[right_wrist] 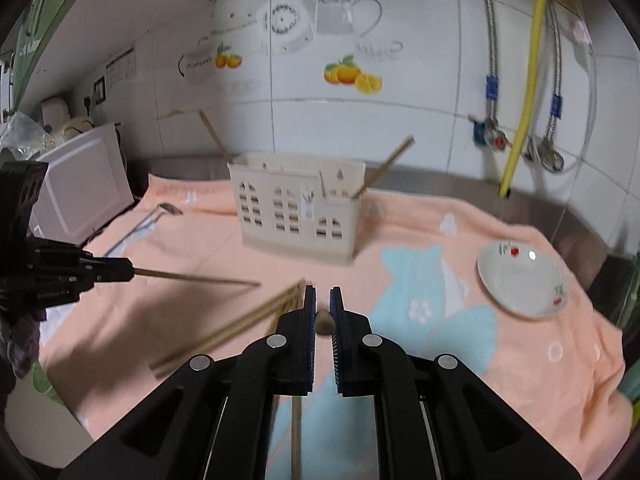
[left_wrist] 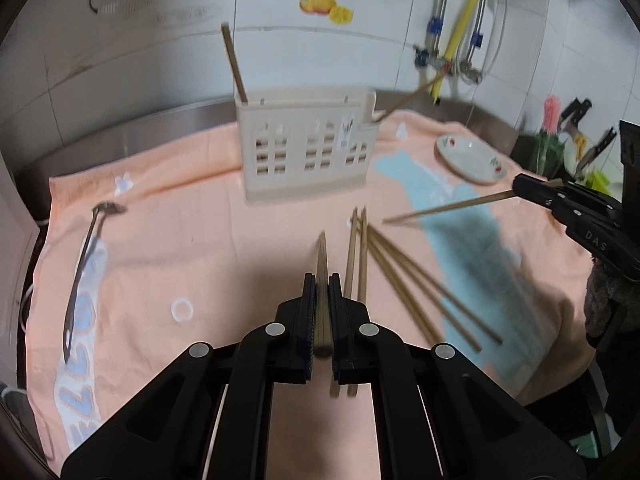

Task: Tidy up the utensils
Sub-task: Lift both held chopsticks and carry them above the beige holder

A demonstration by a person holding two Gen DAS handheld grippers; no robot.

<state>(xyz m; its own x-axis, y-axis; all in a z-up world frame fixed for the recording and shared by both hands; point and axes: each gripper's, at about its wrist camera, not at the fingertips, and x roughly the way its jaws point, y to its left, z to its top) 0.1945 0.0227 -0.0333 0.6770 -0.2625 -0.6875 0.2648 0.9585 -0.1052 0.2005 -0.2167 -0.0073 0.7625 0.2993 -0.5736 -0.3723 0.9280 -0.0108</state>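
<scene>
My left gripper [left_wrist: 322, 278] is shut on a wooden chopstick [left_wrist: 322, 252] that points forward, lifted above the peach towel [left_wrist: 192, 236]. At the right of the left wrist view, my right gripper [left_wrist: 520, 184] is shut on another chopstick [left_wrist: 448, 208]. The right wrist view shows that chopstick end-on [right_wrist: 324, 322] between the pads of the right gripper [right_wrist: 323, 290]. It also shows the left gripper [right_wrist: 128, 270] with its chopstick [right_wrist: 196, 278]. Several loose chopsticks [left_wrist: 400, 276] lie fanned on the towel. A beige utensil holder [left_wrist: 308, 148] stands behind them with two chopsticks [left_wrist: 234, 64] leaning out of it.
A metal spoon [left_wrist: 86, 256] lies at the towel's left side. A white plate [right_wrist: 522, 284] with red fruit prints sits at the right. Pipes and a yellow hose [right_wrist: 528, 80] hang on the tiled wall. A white appliance [right_wrist: 80, 184] stands at the far left.
</scene>
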